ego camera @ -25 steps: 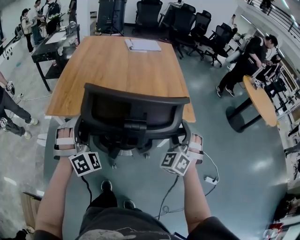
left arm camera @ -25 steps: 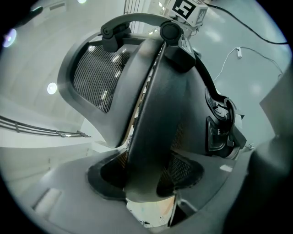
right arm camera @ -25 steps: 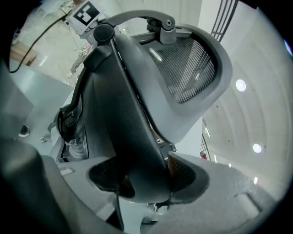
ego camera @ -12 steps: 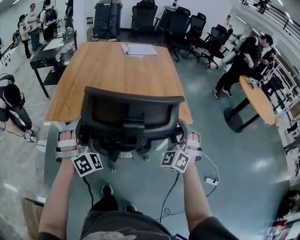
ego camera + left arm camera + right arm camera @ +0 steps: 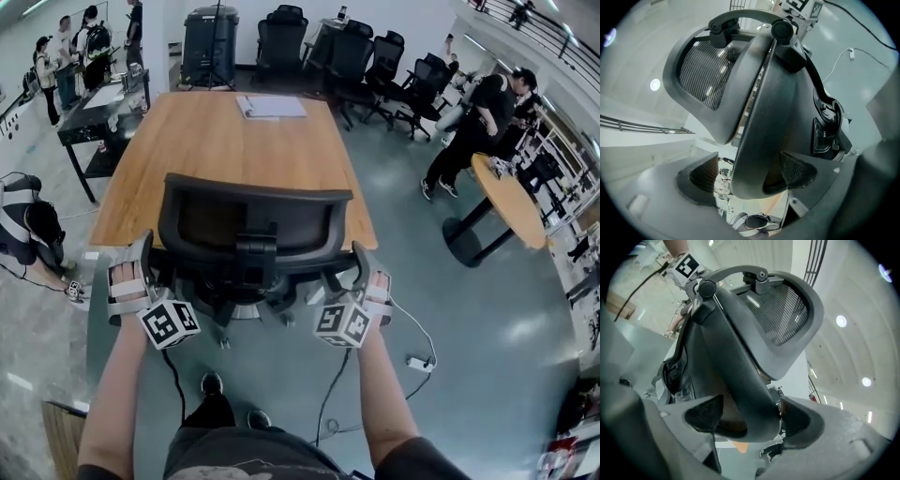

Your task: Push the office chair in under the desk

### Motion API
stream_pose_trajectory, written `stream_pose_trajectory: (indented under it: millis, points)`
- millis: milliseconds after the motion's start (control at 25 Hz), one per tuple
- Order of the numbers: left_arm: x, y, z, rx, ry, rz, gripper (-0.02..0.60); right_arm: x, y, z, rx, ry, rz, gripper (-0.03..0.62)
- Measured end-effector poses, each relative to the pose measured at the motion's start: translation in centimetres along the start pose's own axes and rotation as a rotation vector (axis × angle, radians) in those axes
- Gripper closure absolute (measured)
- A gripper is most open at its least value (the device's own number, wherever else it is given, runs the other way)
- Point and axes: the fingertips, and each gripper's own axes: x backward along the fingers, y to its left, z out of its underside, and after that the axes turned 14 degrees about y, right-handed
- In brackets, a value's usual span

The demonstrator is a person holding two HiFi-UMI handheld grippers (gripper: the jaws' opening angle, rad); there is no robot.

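You have one office chair [image 5: 251, 234] at the near short edge of one wooden desk [image 5: 216, 141], its backrest facing you and overlapping that edge in the head view. The seat is hidden behind the backrest, so how far it reaches under the desk cannot be told. You hold two grippers, one at each side of the chair on the near side of the desk. The left gripper [image 5: 749, 174] has just been opening. Its jaws stand wide around a broad dark bar at the chair's side, with a clear gap at one pad. The right gripper [image 5: 753, 418] has just been opening too, and it is spread wide around the matching bar on the other side. Only the head view shows the desk top, the one sheaf of papers [image 5: 272, 106] near its far edge, and one round table [image 5: 511, 199] well off to the desk's right. Only the gripper views show the pads and the backrest's mesh up close, and each also catches the other gripper's marker cube across the chair.
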Motion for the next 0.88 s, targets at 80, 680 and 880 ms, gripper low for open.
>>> stream_pose_trajectory:
  millis: [80, 680, 880]
  points:
    - [0.2, 0.8, 0.4, 0.020, 0.005, -0.012, 0.135, 0.3, -0.1, -0.2, -0.016, -0.007, 0.004, 0.227]
    - [10.2, 2.3, 0.4, 0.312, -0.064, -0.065, 0.331, 8.2, -1.0, 1.5, -0.093, -0.050, 0.055, 0.248]
    - [13.8, 2.8, -0.4, 0.392, -0.088, -0.139, 0.524, 11.1, -2.3, 0.8, -0.164, -0.079, 0.086, 0.477]
